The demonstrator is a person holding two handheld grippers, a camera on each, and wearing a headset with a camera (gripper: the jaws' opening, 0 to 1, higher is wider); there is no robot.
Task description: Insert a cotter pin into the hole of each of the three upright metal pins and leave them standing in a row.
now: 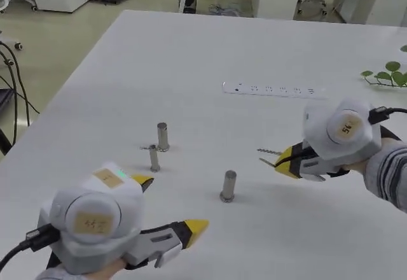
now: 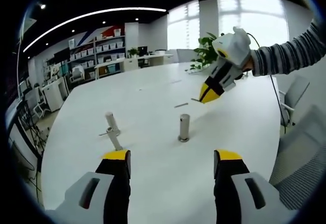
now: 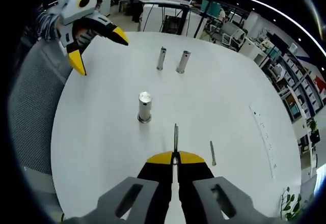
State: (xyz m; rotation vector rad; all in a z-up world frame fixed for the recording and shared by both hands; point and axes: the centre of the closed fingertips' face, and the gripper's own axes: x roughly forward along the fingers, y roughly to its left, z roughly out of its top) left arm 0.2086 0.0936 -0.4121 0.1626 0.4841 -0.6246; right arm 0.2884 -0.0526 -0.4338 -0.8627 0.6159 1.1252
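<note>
White bench (image 1: 191, 70) runs away from me toward an office floor with chairs and cabinets. Three metal pins stand on it, each with its long axis upright. The stout pin (image 1: 228, 186) stands alone near the middle, and the back pin (image 1: 163, 136) is off to its left. The slim pin (image 1: 154, 158) stands just in front of the back pin. All three are dull grey steel, and the stout pin has a wider foot.

A side cotter pin (image 1: 146, 147) juts out level by the top of the slim pin. I cannot tell whether it passes through a hole.

My right tool (image 1: 280, 162) hangs above the bench to the right of the stout pin, my striped sleeve (image 1: 388, 172) behind it. Its jaws are pinched together on the held cotter pin (image 3: 175, 137). That thin wire lies in line with the jaws and points out of their tips, roughly level, toward the stout pin but well apart from it. A loose cotter pin (image 3: 212, 152) lies flat on the bench just beside the tool.

My left tool (image 1: 170, 202) hovers over the near edge, angled toward the stout pin, its yellow-tipped jaws spread wide with nothing between them.

A power strip (image 1: 273, 90) lies further back, with a leafy plant (image 1: 388, 76) at the right edge.
</note>
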